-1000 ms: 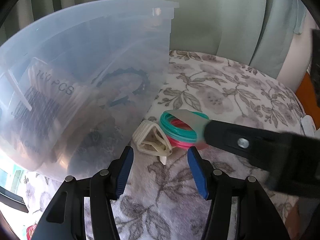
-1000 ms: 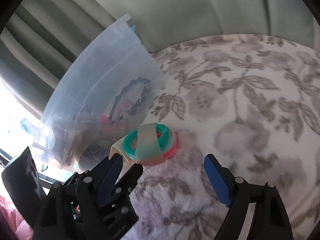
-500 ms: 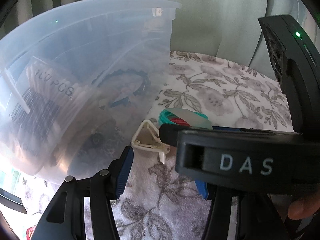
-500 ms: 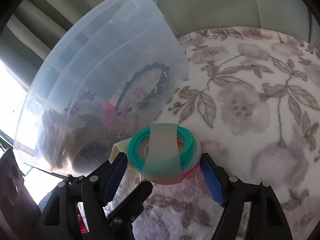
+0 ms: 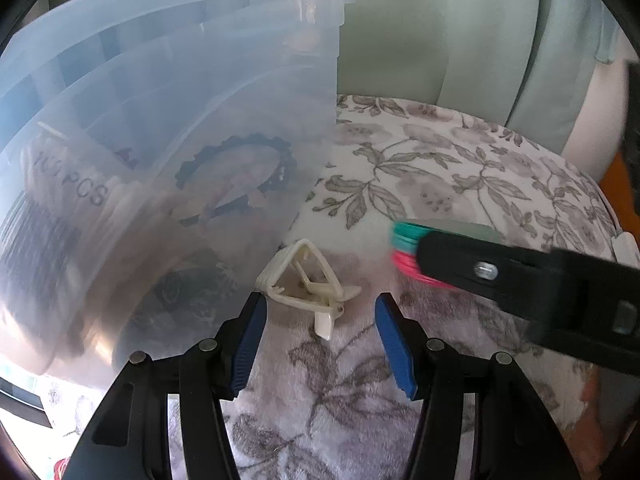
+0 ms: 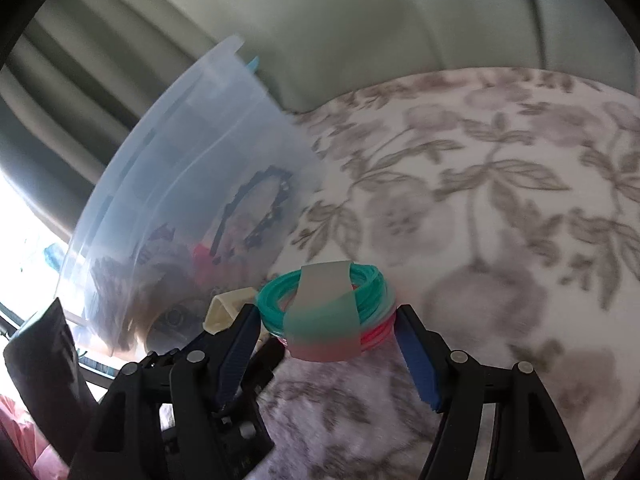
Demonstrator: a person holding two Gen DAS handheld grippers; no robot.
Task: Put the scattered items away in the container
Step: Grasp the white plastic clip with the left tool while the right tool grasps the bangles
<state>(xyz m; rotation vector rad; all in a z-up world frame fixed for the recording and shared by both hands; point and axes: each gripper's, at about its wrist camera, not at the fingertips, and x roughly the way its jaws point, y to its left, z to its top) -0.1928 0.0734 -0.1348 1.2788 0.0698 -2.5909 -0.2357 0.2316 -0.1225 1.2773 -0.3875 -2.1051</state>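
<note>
My right gripper [image 6: 328, 340] has been closing its jaws; the banded bundle of hair ties [image 6: 326, 312] sits between the pads, contact unclear. My left gripper [image 5: 318, 344] stands open, the cream clip [image 5: 308, 284] just beyond it. Farther left, the container [image 5: 168, 128] holds a pack reading "PCS".
</note>
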